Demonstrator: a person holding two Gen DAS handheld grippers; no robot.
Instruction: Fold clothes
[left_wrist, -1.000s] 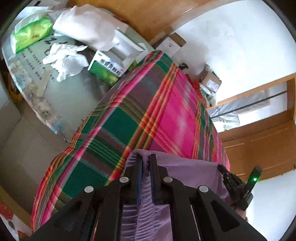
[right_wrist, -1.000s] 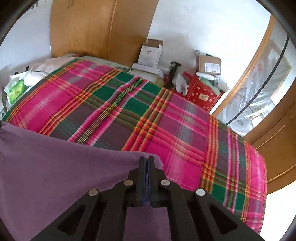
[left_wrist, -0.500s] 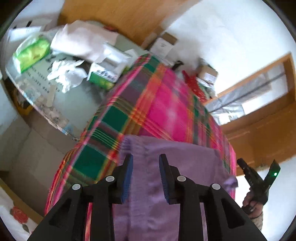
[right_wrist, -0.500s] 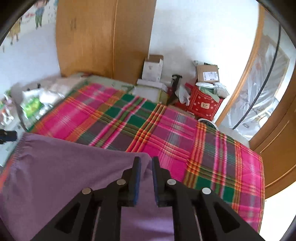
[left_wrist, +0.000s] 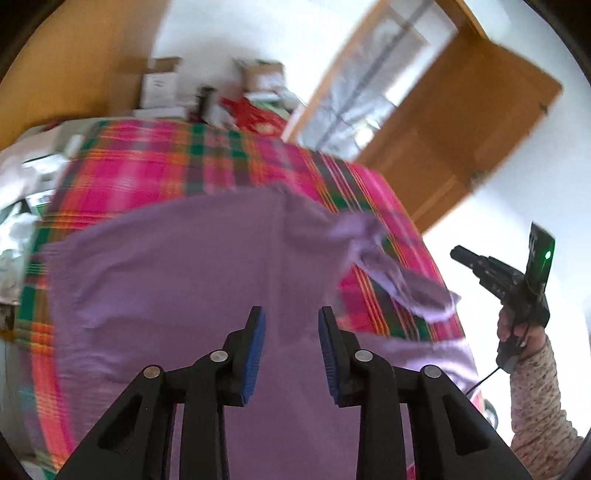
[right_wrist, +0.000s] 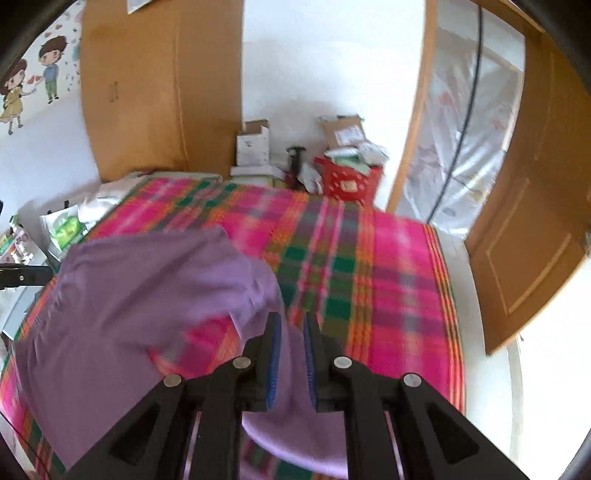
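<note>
A purple garment (left_wrist: 184, 277) lies spread on the plaid bed cover (left_wrist: 147, 173), with one sleeve (left_wrist: 399, 280) loose toward the right edge. My left gripper (left_wrist: 291, 321) hovers above it; its jaws are opening and nothing is pinched between the blue pads. In the right wrist view the garment (right_wrist: 129, 295) covers the bed's (right_wrist: 388, 277) near left part. My right gripper (right_wrist: 292, 325) stands open by a narrow gap over the sleeve, the pads clear of the cloth. In the left wrist view the right gripper (left_wrist: 461, 254) is held off the bed's right side.
Cardboard boxes and a red basket (right_wrist: 347, 181) stand past the bed's far end, beside a wooden wardrobe (right_wrist: 159, 92). An open wooden door (right_wrist: 535, 221) is on the right. A cluttered side table (right_wrist: 62, 229) borders the bed's left. A patterned sleeve (left_wrist: 535, 398) shows at the right.
Both grippers were shut on the purple garment; they have let go, opened, and drawn back and upward. The garment now lies on the bed, and the left view has rolled.
</note>
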